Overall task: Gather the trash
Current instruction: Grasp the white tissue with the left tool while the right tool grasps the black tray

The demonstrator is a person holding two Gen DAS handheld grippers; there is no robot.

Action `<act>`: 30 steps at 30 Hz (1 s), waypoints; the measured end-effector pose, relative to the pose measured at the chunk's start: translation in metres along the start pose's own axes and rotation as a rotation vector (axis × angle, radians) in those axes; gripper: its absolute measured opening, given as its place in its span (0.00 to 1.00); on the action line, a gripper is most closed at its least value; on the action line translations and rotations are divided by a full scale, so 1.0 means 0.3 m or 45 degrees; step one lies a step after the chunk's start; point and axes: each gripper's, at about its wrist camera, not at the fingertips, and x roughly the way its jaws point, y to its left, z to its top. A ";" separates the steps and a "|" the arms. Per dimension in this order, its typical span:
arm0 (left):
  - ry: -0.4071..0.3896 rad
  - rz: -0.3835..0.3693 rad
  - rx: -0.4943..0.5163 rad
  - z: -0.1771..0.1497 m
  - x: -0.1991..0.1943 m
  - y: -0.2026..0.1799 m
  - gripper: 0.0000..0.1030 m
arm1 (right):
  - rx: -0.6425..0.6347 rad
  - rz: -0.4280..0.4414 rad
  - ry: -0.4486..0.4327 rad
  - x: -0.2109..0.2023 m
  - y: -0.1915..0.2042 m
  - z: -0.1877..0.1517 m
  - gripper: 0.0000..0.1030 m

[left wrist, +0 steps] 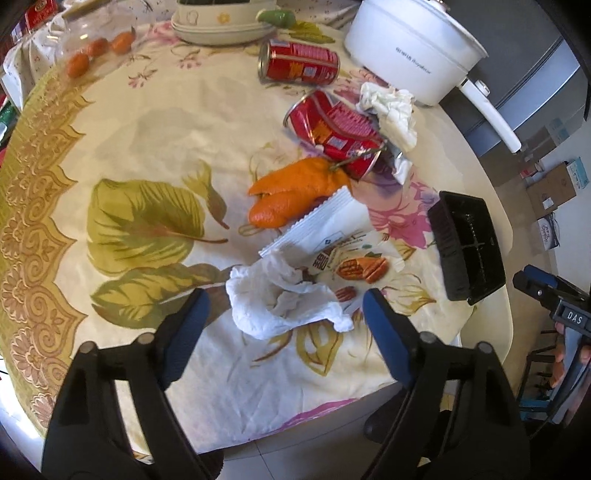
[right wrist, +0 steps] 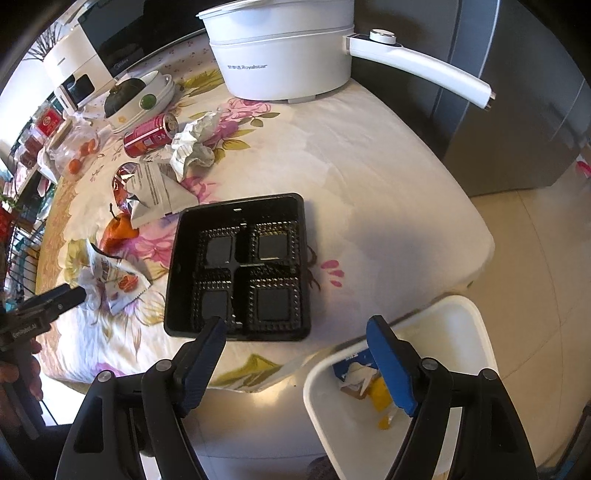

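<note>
My left gripper point(left wrist: 284, 295) is open, its fingers either side of a crumpled white tissue point(left wrist: 284, 306) that lies on a white snack wrapper point(left wrist: 332, 236). Beyond lie orange peel point(left wrist: 295, 192), a crushed red can point(left wrist: 336, 133), a second red can point(left wrist: 299, 62) and crumpled paper point(left wrist: 391, 110). My right gripper point(right wrist: 295, 325) is open and empty at the table edge, just in front of a black plastic tray point(right wrist: 240, 266). A white bin point(right wrist: 461, 332) holding some trash stands below the table on the right.
A white electric pot point(right wrist: 280, 48) with a long handle stands at the back. A dish point(left wrist: 221, 26) and a jar with small oranges point(left wrist: 96, 44) sit at the far left. A grey cabinet point(right wrist: 517, 110) stands beside the table. Boxes point(left wrist: 550, 192) lie on the floor.
</note>
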 end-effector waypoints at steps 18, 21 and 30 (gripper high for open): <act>0.024 0.003 0.080 -0.006 -0.003 -0.017 0.22 | -0.012 -0.008 0.055 0.070 0.063 0.035 0.78; 0.003 0.003 0.092 -0.007 -0.022 -0.022 0.21 | -0.014 -0.021 0.067 0.088 0.068 0.039 0.78; -0.065 -0.009 0.074 -0.005 -0.079 -0.005 0.21 | -0.007 -0.052 0.100 0.150 0.075 0.055 0.78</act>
